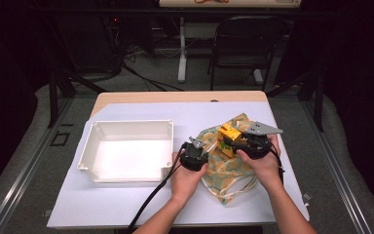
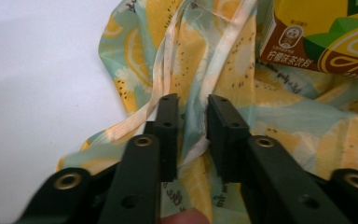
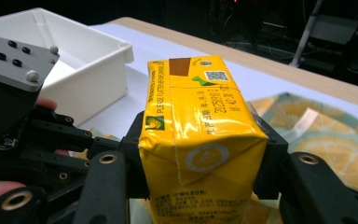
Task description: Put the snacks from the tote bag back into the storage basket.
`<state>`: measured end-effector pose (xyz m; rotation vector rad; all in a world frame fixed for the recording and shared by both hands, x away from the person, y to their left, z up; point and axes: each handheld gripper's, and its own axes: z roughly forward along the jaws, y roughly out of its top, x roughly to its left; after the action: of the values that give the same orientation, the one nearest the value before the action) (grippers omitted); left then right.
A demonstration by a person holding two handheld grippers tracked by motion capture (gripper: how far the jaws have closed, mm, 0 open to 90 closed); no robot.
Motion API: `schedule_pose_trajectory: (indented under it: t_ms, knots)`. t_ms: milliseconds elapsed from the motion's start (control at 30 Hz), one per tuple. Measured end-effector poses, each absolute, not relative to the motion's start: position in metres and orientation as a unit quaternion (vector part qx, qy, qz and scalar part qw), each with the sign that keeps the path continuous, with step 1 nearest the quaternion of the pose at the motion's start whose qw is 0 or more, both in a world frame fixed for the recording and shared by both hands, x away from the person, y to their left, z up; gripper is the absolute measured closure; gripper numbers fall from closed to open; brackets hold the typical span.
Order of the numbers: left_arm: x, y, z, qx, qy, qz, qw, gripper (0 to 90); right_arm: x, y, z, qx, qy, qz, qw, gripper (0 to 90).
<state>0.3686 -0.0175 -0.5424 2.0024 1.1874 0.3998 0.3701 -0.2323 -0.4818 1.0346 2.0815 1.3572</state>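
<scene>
A yellow drink carton (image 1: 229,134) is held just above a lemon-print cloth bag (image 1: 226,163) on the white table cover. My right gripper (image 1: 234,139) is shut on it; in the right gripper view the carton (image 3: 200,130) stands upright between the jaws. My left gripper (image 1: 198,146) sits at the bag's left edge. In the left gripper view its jaws (image 2: 192,105) pinch a fold of the bag (image 2: 135,51) and a pale strap, with the carton (image 2: 321,37) at the upper right.
An empty white tray (image 1: 85,146) lies left of the bag, close to the left hand; its corner (image 3: 116,51) shows beyond the left gripper's grey plate (image 3: 14,60). The white table cover (image 1: 121,204) has bare room in front. A black chair (image 1: 248,44) stands behind the table.
</scene>
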Motion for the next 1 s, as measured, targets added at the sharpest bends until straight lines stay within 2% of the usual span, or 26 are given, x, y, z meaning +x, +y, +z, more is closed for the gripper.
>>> schedule_pose_trajectory:
  t_ms: [200, 333, 533, 633, 767, 1000]
  knots:
    - [0.358, -0.006, -0.523, 0.774, 0.448, 0.164, 0.416, 52.3, 0.365, -0.229, -0.467, 0.377, 0.745, 0.502, 0.226, 51.4]
    - [0.351, 0.007, -0.510, 0.772, 0.423, 0.155, 0.448, 46.7, 0.364, -0.228, -0.465, 0.385, 0.739, 0.506, 0.222, 51.4]
    - [0.338, 0.024, -0.499, 0.788, 0.364, 0.156, 0.471, 25.8, 0.355, -0.228, -0.462, 0.396, 0.733, 0.510, 0.213, 51.4]
    - [0.331, 0.038, -0.494, 0.783, 0.351, 0.145, 0.492, 22.9, 0.351, -0.228, -0.461, 0.398, 0.732, 0.510, 0.210, 51.4]
    - [0.321, 0.057, -0.488, 0.772, 0.352, 0.163, 0.504, 15.5, 0.343, -0.229, -0.461, 0.404, 0.730, 0.510, 0.209, 51.4]
    - [0.312, 0.074, -0.491, 0.765, 0.356, 0.169, 0.510, 11.6, 0.332, -0.232, -0.461, 0.406, 0.731, 0.507, 0.211, 51.4]
